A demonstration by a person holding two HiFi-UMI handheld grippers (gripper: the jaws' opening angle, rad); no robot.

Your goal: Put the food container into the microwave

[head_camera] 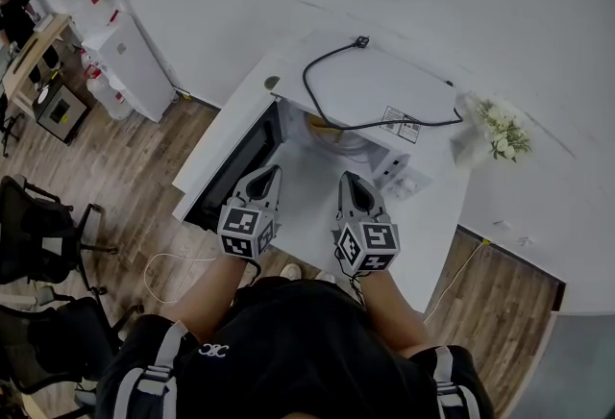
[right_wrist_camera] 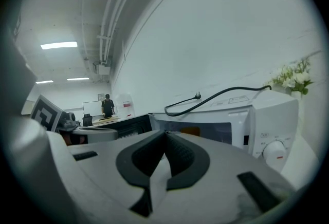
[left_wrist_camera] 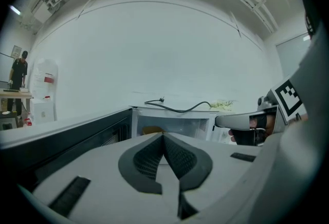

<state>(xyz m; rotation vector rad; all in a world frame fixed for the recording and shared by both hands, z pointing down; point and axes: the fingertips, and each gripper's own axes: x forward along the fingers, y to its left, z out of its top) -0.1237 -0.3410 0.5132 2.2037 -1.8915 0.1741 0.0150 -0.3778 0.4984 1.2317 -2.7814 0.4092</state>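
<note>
A white microwave (head_camera: pixel 384 100) stands on a white table (head_camera: pixel 437 215) with its dark door (head_camera: pixel 235 167) swung open to the left. Inside the cavity sits the food container (head_camera: pixel 327 129), pale with yellow-orange contents, also glimpsed as the container (left_wrist_camera: pixel 152 129) and the container (right_wrist_camera: pixel 190 130) past the jaws. My left gripper (head_camera: pixel 272 173) and right gripper (head_camera: pixel 348 179) hover side by side just in front of the opening, apart from the container. Both are shut with nothing between the pads. A black power cord (head_camera: pixel 332 57) lies looped on the microwave's top.
A vase of white flowers (head_camera: pixel 502 129) stands right of the microwave. A water dispenser (head_camera: pixel 120 52) is against the wall at left, black office chairs (head_camera: pixel 38 234) on the wooden floor. The microwave's dials (right_wrist_camera: pixel 275 150) face me. A person (left_wrist_camera: pixel 18 69) stands far off.
</note>
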